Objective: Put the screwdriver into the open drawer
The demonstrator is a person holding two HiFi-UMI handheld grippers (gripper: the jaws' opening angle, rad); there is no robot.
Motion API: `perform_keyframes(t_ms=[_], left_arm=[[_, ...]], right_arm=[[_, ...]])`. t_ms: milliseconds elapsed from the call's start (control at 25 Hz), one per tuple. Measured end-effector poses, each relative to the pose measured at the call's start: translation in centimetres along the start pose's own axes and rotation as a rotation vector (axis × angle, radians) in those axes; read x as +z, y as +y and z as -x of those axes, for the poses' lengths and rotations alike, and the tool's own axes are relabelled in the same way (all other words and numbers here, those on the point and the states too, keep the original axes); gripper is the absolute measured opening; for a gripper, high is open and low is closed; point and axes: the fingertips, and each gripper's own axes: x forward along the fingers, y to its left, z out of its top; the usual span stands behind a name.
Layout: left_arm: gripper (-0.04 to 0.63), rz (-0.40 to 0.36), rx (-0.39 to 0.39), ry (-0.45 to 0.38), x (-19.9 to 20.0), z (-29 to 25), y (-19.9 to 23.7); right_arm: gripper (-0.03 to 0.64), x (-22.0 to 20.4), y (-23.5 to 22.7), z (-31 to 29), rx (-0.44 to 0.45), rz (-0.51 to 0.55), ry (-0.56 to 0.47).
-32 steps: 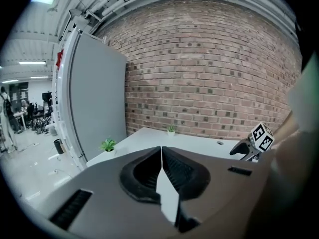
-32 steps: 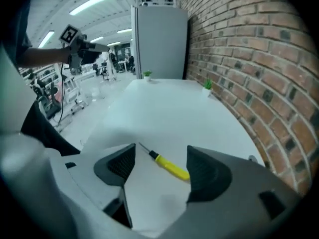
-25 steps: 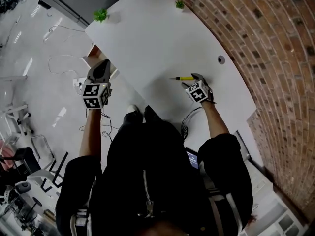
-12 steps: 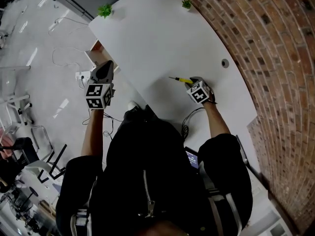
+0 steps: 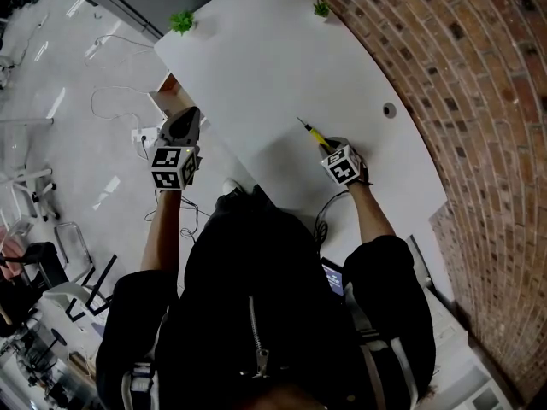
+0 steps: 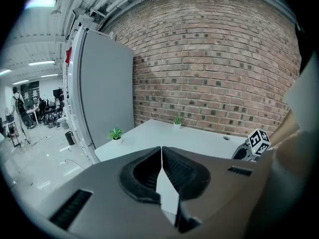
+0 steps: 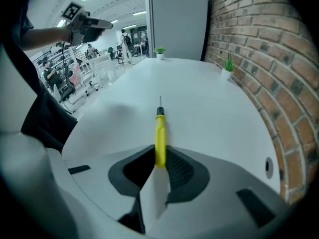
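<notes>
Right gripper, the white hand-held one at the table's right side, has just been closing its jaws. It now pinches the slim yellow plastic-handled screwdriver by the rear of its handle, pads pressing on both sides. The tool's long axis runs straight on from the jaws: handle, black collar, then thin metal shaft. In the head view it points away from the person toward the far left of the table. Whether its tip rests on the top or hangs clear of it I cannot tell. The grey left gripper has its jaws together with nothing between them, and it hangs off the table's left edge, over the floor. Just beyond it in the head view, tucked against that edge, sits a brown box-like shape that I take to be the open drawer, though too little shows to be sure. If so, the drawer lies well to the left of the held tool, across the width of the top. The left gripper is nearer to it, but the right one has the load, so the coming move looks like a lift and a carry leftward. The broad white matte table top is bare except for a small green potted plant at its far-left corner, another plant by the wall, and a round cable hole. A red brick wall runs along its right, and a pale floor with loose cables lies to the left.
</notes>
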Motion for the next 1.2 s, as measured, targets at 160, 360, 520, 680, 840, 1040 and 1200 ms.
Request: perform_keyframes(t_ms=[160, 360, 520, 680, 840, 1040, 1200], left_arm=[[0.026, -0.004, 0.008, -0.012, 0.4, 0.4, 0.7], [0.026, -0.002, 0.026, -0.046, 1.5, 1.2, 2.1], [0.026, -0.001, 0.035, -0.073, 2.6, 1.4, 2.6], [0.026, -0.005, 0.043, -0.097, 3.6, 1.5, 2.9], [0.026, -0.006, 0.057, -0.102, 3.6, 2.1, 3.6], [0.026, 0.017, 0.103, -0.109, 2.7, 4.0, 6.1], [0.026, 0.051, 0.149, -0.112, 1.3, 6.4, 9.7]], right_arm=[[0.077, 2.9, -1.3, 1.3, -0.046, -0.045, -0.077], [0.077, 8.9, -3.9, 4.8, -0.133, -0.080, -0.224], [0.077, 14.5, -7.1, 10.1, -0.243, -0.099, -0.434], [0.077, 18.8, -8.6, 13.6, -0.279, -0.124, -0.535], [0.077, 21.2, -8.3, 13.8, -0.269, -0.113, -0.565], [0.077, 24.1, -5.8, 12.0, -0.223, -0.085, -0.570], [0.077, 27.7, -2.8, 10.2, -0.184, -0.043, -0.571]])
